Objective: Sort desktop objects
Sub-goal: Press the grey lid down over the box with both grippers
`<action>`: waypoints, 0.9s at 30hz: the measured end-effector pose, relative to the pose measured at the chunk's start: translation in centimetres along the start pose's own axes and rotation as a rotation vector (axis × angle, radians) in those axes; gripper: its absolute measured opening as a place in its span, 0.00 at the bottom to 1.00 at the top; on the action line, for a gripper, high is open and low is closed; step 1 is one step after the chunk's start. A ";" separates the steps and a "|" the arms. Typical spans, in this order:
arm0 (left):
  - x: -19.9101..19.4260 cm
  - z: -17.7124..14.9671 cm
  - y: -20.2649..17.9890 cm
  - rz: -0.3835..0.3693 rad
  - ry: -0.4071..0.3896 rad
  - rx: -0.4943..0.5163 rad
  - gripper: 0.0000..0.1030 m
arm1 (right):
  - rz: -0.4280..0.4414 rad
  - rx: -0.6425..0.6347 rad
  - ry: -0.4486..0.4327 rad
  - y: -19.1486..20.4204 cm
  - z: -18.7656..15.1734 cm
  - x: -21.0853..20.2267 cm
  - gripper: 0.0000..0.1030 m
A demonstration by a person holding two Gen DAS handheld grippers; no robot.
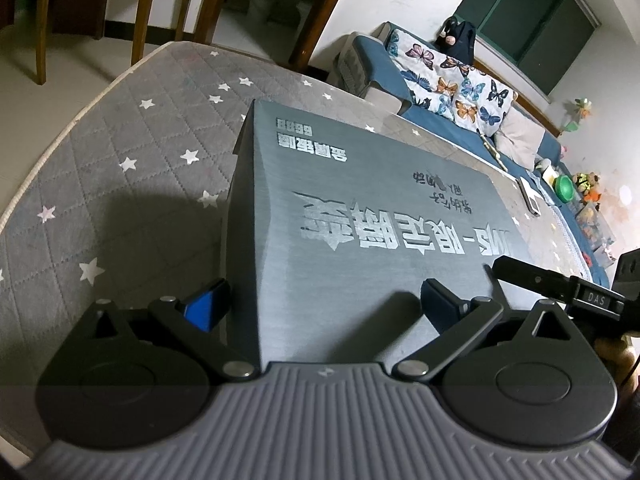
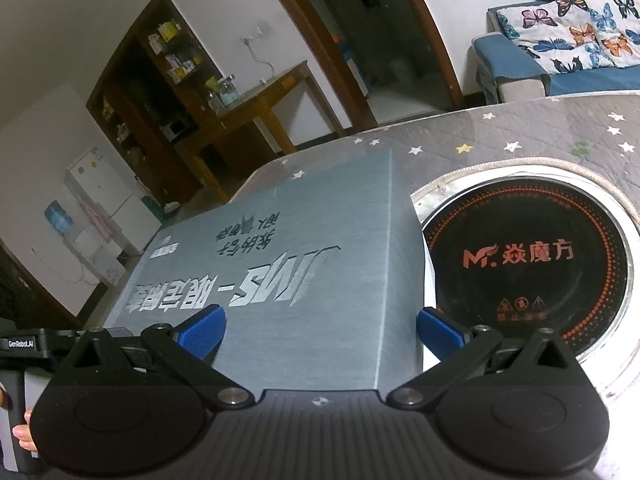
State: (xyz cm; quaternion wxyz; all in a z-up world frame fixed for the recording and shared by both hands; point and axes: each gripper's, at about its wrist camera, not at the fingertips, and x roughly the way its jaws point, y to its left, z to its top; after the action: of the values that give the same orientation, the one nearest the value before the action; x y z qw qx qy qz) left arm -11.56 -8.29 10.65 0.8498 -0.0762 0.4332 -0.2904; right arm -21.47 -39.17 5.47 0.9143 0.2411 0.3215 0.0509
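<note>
A: Left wrist?
B: My left gripper [image 1: 324, 304] is spread wide over the near end of the grey box [image 1: 360, 216], which lies on the starred table cover [image 1: 120, 152].
A: Right wrist?
B: My right gripper [image 2: 320, 334] is spread too, straddling the box's [image 2: 280, 280] near right edge, just beside the induction cooktop [image 2: 528, 260].

Black linkage tool [image 2: 320, 330], blue pads [image 2: 202, 332], silver pivot screws, ribbed grey housing.

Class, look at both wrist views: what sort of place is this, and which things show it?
Most likely a home living and dining room: a sofa with butterfly cushions, a round table with a built-in induction hob, and a wooden shelf cabinet.
</note>
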 end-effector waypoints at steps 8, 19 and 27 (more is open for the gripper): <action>0.8 0.4 0.6 0.010 0.019 -0.021 0.97 | -0.012 -0.003 0.006 0.0 -0.1 0.6 1.00; 1.8 -0.2 1.3 0.015 0.027 -0.021 0.97 | -0.014 0.004 0.012 -0.5 -0.8 1.1 1.00; 2.7 -0.9 1.6 0.025 0.052 -0.015 0.97 | -0.020 0.018 0.030 -1.3 -1.9 1.6 1.00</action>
State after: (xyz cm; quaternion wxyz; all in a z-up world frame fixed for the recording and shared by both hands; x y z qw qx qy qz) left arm -10.38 -8.33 7.59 0.8413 -0.0695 0.4581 -0.2783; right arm -21.46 -39.12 2.64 0.9077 0.2452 0.3377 0.0426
